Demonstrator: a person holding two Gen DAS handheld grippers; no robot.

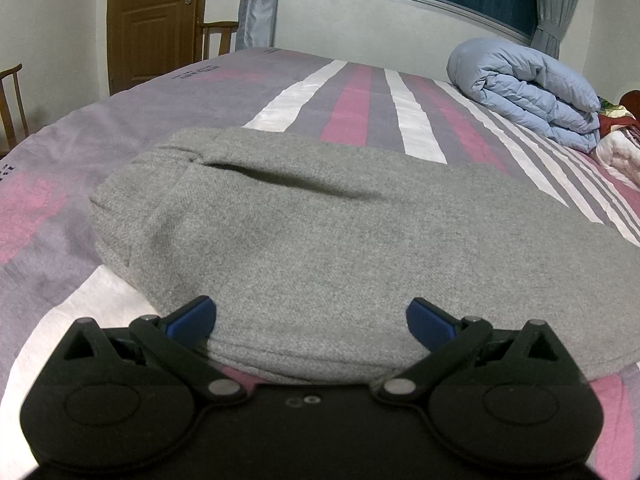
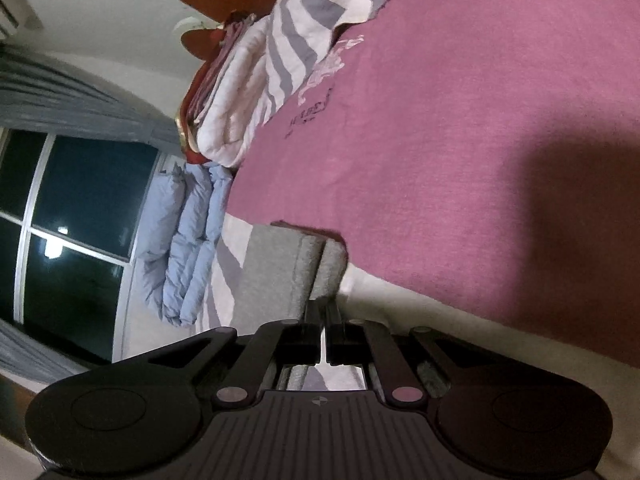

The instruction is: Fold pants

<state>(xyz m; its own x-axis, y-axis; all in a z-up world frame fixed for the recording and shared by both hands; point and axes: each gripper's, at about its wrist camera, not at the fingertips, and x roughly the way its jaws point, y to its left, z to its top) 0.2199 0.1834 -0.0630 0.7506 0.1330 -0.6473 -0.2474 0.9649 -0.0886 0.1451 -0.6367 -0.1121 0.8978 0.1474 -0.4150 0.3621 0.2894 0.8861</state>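
Grey pants [image 1: 320, 240] lie folded in a thick bundle on the striped pink, grey and white bed cover [image 1: 348, 92]. My left gripper [image 1: 310, 312] is open at the bundle's near edge, its blue pads [image 1: 192, 318] standing wide on either side of the cloth without pressing it. In the right wrist view, rolled onto its side, my right gripper [image 2: 325, 312] is shut on an end of the grey pants [image 2: 276, 272], whose layered edge runs down into the closed fingers. Beyond it spreads the pink part of the bed cover [image 2: 440, 120].
A rolled light-blue duvet [image 1: 532, 92] lies at the far right of the bed, with a folded white blanket [image 1: 618, 156] beside it. Both show in the right wrist view, duvet [image 2: 188, 248] and blanket [image 2: 236, 112]. A wooden door [image 1: 156, 20] and chairs [image 1: 216, 36] stand beyond the bed.
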